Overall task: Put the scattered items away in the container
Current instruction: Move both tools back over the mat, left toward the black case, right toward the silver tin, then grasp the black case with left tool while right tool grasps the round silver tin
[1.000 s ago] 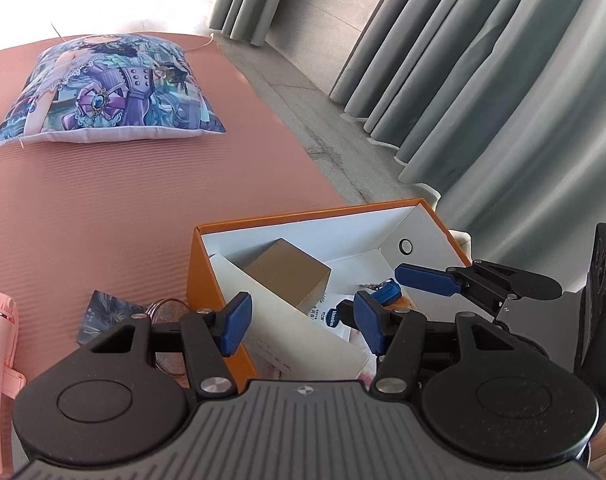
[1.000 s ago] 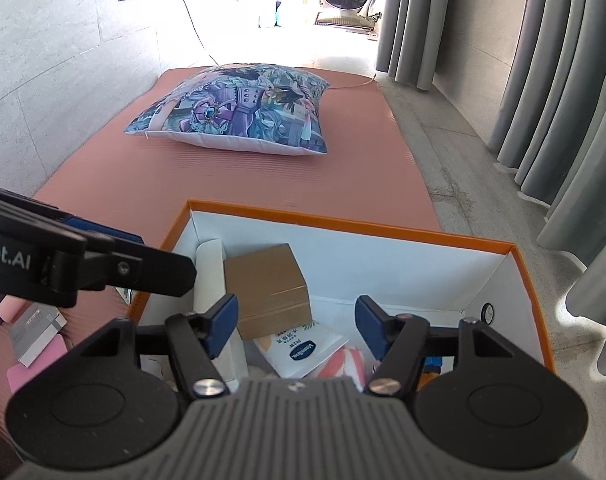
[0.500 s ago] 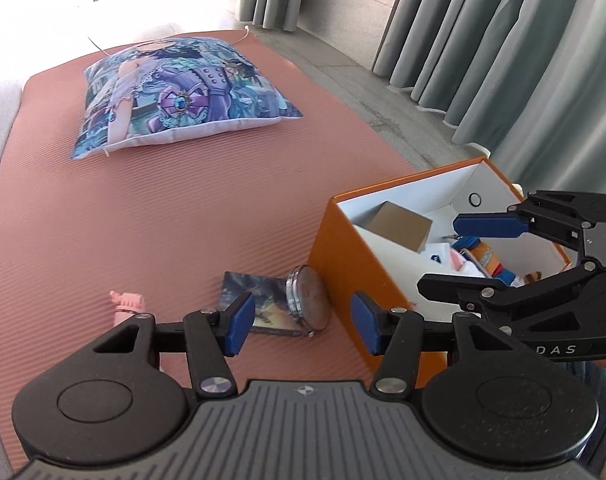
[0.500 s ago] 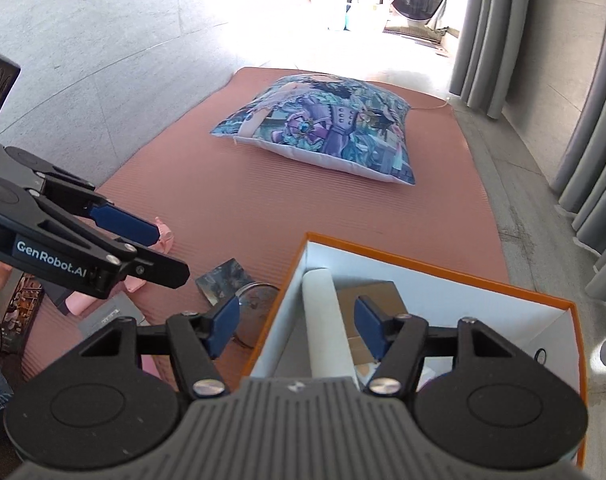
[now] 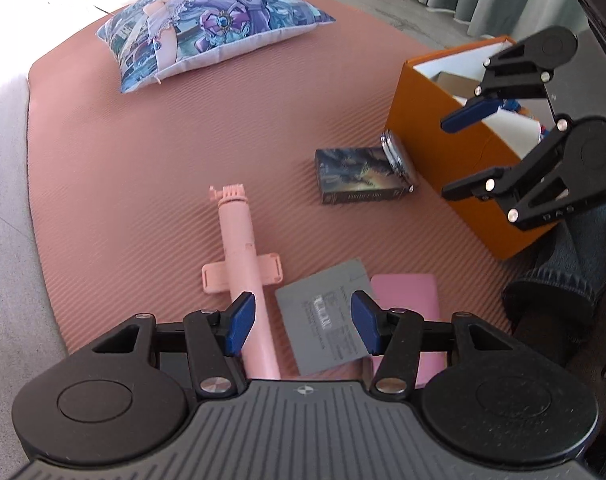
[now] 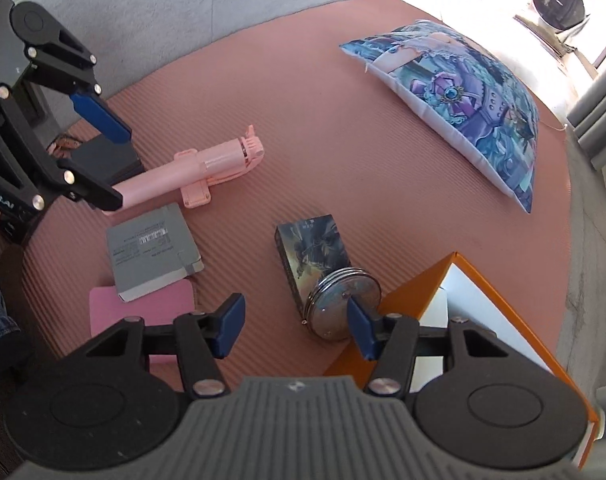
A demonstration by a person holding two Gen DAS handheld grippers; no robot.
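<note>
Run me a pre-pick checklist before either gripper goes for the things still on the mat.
1. Left gripper open, nothing between the pads: ok.
2. Right gripper open, nothing held: ok.
3. Pink selfie stick lies flat, unobstructed: ok.
4. Grey booklet overlaps the pink case: not ok for lifting the case first.
5. Round metal compact leans against the orange box: cannot tell if stable.

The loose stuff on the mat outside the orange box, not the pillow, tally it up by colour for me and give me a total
Pink: 2, the selfie stick and the flat pink case
Grey: 1, the flat grey box
Dark printed: 1, the picture box
Silver: 1, the round metal tin
Black: 1, the dark item behind the left gripper, seen only in the right wrist view
Total: 6
</note>
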